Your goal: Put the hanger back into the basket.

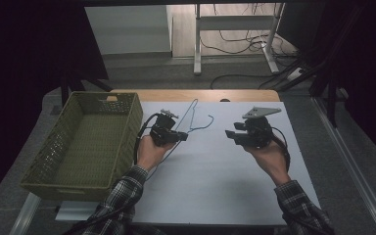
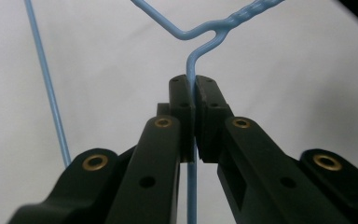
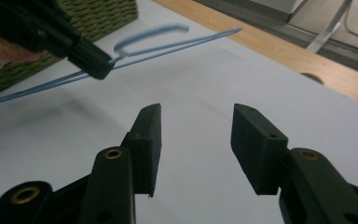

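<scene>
Two black jaws of the left gripper (image 2: 194, 93) press together on the thin wire of a blue hanger (image 2: 192, 65), which passes straight up between the pads. Just past the fingertips the wire bends into the shoulder junction and runs off into a twisted neck, while another length of the same wire slants away off to one side of the jaws. From the high view, the left gripper (image 1: 182, 136) is held above the white table sheet (image 1: 215, 176), with the hanger (image 1: 192, 111) reaching beyond and behind its tips and the hook curling ahead of them.

Opposite it, the right gripper (image 3: 196, 140) has its jaws spread wide with nothing between them, only bare sheet showing in the gap. Its tips face the left gripper's, well apart from them, and the hanger (image 3: 158, 35) sits beyond its fingertips.

Behind the left hand (image 1: 149, 152), away from the fingers, stands a woven green basket (image 1: 63, 142), empty inside.
</scene>
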`<action>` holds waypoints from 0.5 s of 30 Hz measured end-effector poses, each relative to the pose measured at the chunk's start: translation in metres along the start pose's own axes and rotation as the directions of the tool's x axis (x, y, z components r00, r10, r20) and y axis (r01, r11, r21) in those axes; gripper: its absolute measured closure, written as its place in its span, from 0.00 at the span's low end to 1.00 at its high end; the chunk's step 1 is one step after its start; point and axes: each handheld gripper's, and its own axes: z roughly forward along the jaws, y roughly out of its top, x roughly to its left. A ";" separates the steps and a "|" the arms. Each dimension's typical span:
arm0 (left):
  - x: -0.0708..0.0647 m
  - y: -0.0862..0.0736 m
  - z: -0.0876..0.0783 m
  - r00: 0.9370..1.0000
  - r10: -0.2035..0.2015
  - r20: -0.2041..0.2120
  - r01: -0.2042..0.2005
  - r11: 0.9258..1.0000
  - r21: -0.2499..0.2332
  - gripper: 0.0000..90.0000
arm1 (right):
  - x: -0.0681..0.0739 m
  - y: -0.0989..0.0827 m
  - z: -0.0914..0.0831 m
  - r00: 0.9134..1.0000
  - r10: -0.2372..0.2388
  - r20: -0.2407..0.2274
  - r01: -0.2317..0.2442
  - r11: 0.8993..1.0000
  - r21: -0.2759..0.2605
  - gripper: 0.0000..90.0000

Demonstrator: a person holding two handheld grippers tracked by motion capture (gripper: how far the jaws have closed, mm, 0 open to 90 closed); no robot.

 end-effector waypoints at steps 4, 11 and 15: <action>-0.017 0.000 -0.012 0.998 0.021 0.056 -0.020 0.999 -0.029 0.97 | 0.015 -0.010 -0.004 0.998 -0.006 -0.065 0.006 1.000 -0.012 0.52; -0.049 -0.010 -0.018 0.992 0.050 0.112 -0.047 0.998 -0.034 0.97 | 0.057 -0.014 -0.001 0.982 -0.115 -0.147 0.094 0.986 -0.139 0.64; -0.056 -0.016 -0.018 0.987 0.047 0.153 -0.042 0.999 -0.031 0.97 | 0.064 -0.013 0.004 0.980 -0.142 -0.139 0.116 0.977 -0.182 0.74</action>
